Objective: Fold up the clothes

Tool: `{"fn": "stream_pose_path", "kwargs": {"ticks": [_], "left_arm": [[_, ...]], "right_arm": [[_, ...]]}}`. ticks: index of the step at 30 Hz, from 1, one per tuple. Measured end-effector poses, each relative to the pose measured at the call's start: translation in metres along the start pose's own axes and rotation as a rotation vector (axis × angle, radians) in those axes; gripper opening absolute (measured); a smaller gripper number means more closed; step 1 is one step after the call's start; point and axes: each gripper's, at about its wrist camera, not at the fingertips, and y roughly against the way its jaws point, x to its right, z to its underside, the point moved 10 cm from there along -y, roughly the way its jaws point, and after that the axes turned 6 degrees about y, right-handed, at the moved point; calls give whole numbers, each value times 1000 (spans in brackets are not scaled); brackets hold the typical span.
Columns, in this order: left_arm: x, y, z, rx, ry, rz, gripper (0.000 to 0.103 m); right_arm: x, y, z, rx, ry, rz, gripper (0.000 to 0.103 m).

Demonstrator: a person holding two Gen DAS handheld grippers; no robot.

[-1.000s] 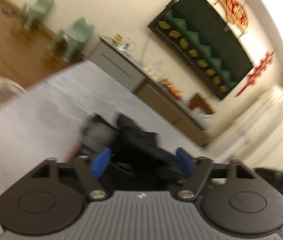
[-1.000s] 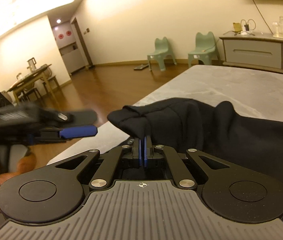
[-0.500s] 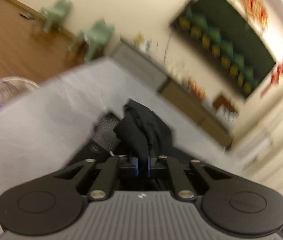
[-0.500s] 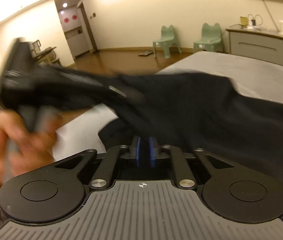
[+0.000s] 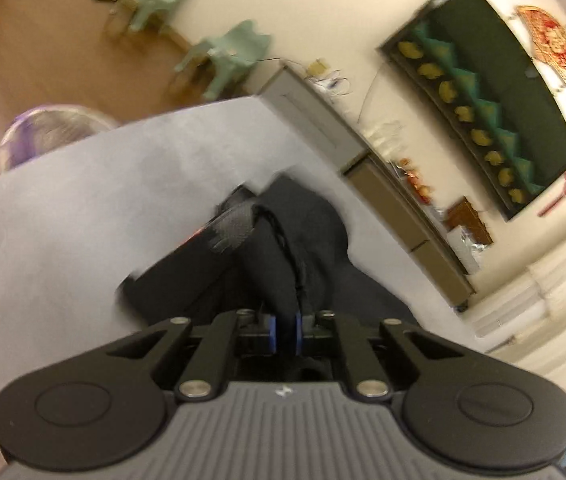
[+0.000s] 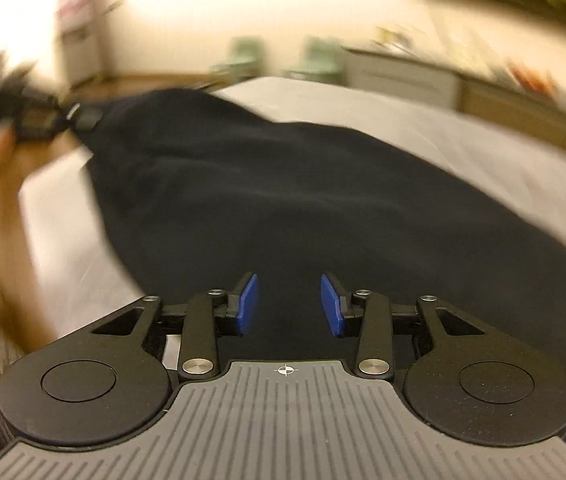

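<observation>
A black garment [image 6: 283, 184] lies stretched across the grey bed [image 6: 463, 140]. My left gripper [image 5: 286, 328] is shut on a fold of the black garment [image 5: 283, 264], which runs ahead of the fingers. In the right wrist view the left gripper [image 6: 79, 114] holds the garment's far left corner off the bed edge. My right gripper [image 6: 289, 306] is open just above the garment's near edge, its blue pads [image 6: 249, 300] apart and holding nothing. Both views are blurred by motion.
The grey bed surface [image 5: 83, 208] spreads left of the garment. Two green chairs [image 5: 227, 56] stand on the wooden floor by the wall. A low cabinet [image 5: 315, 120] runs along the wall under a dark picture [image 5: 483, 92]. A round fan [image 5: 47, 132] sits beyond the bed edge.
My left gripper closed on the garment and pulled its corner out to the left, spreading it. My right gripper let go of the garment and opened.
</observation>
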Motion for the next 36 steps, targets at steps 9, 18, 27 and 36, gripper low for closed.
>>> {"fn": "stream_pose_path", "kwargs": {"ticks": [9,18,27,36], "left_arm": [[2,-10,-4,27,-17,2,46],[16,-21,4,10,-77,-22,46],[8,-16,-3,21,-53,-7,15],[-15,-11,-10,-21,3,-50,10]], "right_arm": [[-82,-48,-9,-21,359,51,39],[-100,-38,-17,-6,436,85,37],[-103,-48,-18,-70,492,158,0],[-102,-2,-22,-46,513,109,0]]}}
